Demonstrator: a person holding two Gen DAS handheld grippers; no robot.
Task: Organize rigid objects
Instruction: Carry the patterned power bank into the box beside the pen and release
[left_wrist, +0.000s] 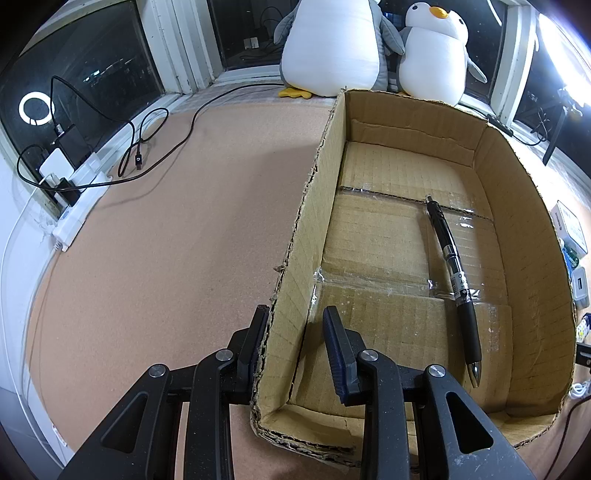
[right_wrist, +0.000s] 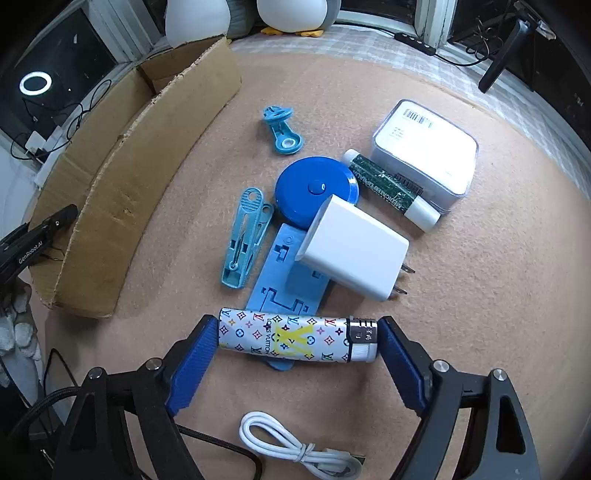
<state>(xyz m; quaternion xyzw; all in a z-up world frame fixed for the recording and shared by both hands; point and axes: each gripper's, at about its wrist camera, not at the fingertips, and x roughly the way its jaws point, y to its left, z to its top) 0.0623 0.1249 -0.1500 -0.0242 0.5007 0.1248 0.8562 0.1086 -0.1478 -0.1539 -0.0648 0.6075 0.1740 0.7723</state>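
Observation:
A cardboard box (left_wrist: 517, 206) lies open with a black pen (left_wrist: 452, 273) on its floor. My left gripper (left_wrist: 295, 309) sits astride the box's near left wall (left_wrist: 314, 206), jaws drawn narrow, one finger outside against the cardboard and the other inside. In the right wrist view a patterned lighter (right_wrist: 295, 338) lies crosswise on a blue flat stand (right_wrist: 284, 291). My right gripper (right_wrist: 297, 321) spans the lighter lengthwise, one blue pad at each end. The box (right_wrist: 140, 166) stands to the left there.
Beyond the lighter lie a white charger (right_wrist: 354, 251), a blue tape measure (right_wrist: 314, 188), two blue clips (right_wrist: 245, 236) (right_wrist: 282, 129), a green tube (right_wrist: 391, 188) and a white case (right_wrist: 424, 147). A coiled white cable (right_wrist: 295, 446) lies close below. Plush penguins (left_wrist: 332, 44) and a power strip (left_wrist: 74, 206) edge the mat.

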